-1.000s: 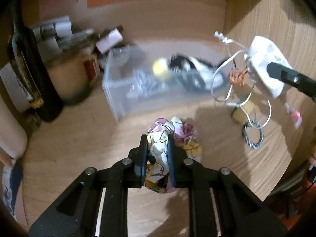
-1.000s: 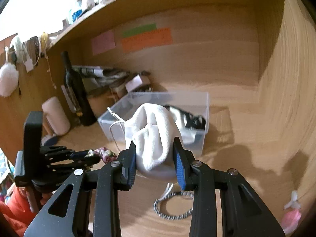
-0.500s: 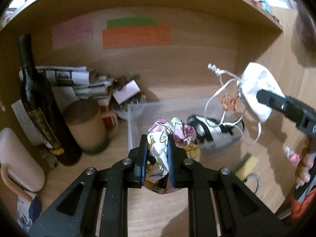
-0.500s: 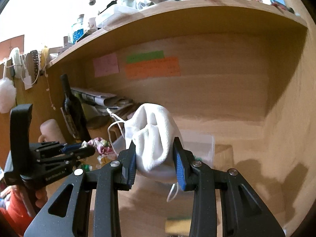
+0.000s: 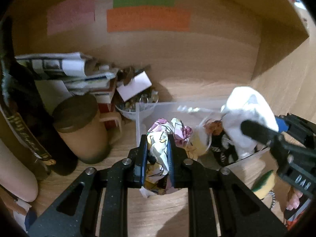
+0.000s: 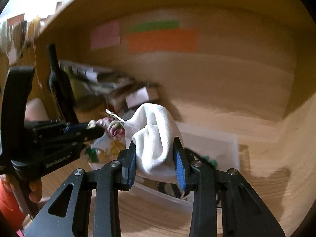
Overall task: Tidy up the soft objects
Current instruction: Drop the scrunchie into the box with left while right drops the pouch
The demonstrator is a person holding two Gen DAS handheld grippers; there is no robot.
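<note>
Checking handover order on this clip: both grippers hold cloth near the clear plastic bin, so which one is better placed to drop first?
Probably the right gripper: its white drawstring pouch hangs over the clear plastic bin. The left gripper, holding the floral crumpled cloth, sits at the bin's near corner.

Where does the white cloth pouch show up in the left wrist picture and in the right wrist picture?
Left wrist view: the white cloth pouch sits at the right, clamped in the right gripper, above the clear plastic bin.
Right wrist view: the pouch is at centre, between the gripper's blue pads.
Shared landmark: the orange paper strip on the back wall.
</note>
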